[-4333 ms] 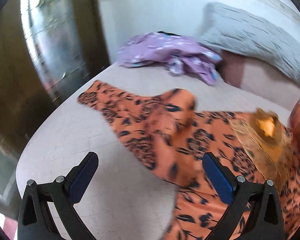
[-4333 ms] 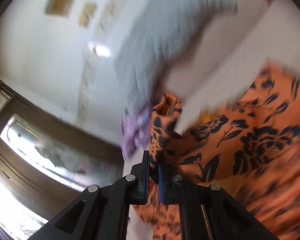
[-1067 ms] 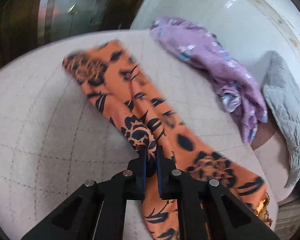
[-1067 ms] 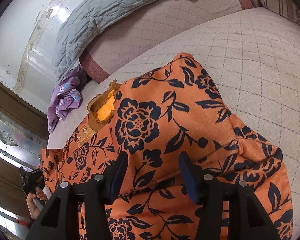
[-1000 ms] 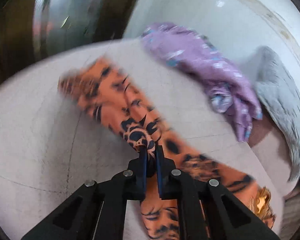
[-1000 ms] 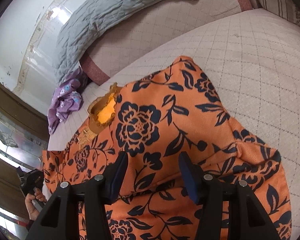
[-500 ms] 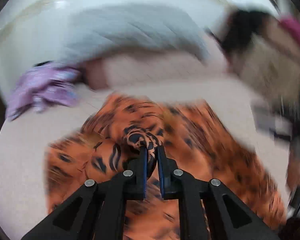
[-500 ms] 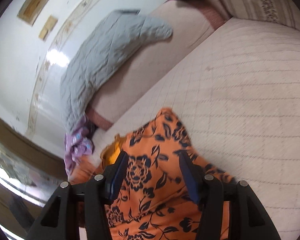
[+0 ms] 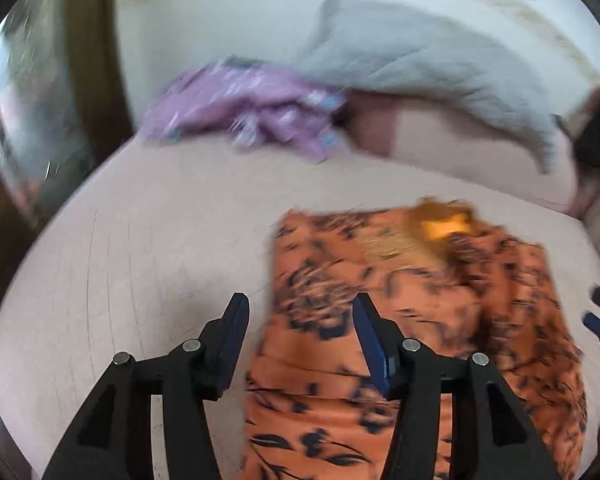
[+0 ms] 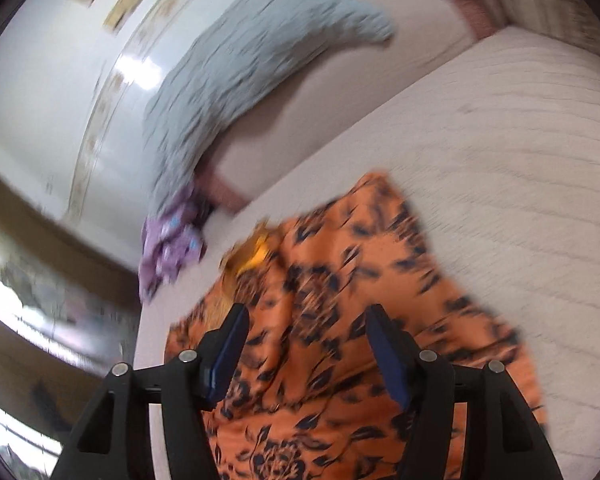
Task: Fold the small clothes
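Nearest the left wrist camera, the left hand-held gripper [image 9: 300, 320] had just been opening; its jaws stood apart with nothing clamped, the near left edge of the orange floral garment [image 9: 420, 320] lying below and between them. The right hand-held gripper [image 10: 306, 332] had also just widened, its jaws apart and empty above the same garment [image 10: 340, 320], which lay spread on the quilted bed [image 9: 160, 260]. The fold of one side over the body seemed just laid down and released. The next move probably called for taking a fresh edge or corner with both jaws and bringing it across for the following fold. Farther off, a crumpled purple garment [image 9: 252, 112] lay well apart, beside a grey quilted pillow [image 9: 420, 60] by the wall.
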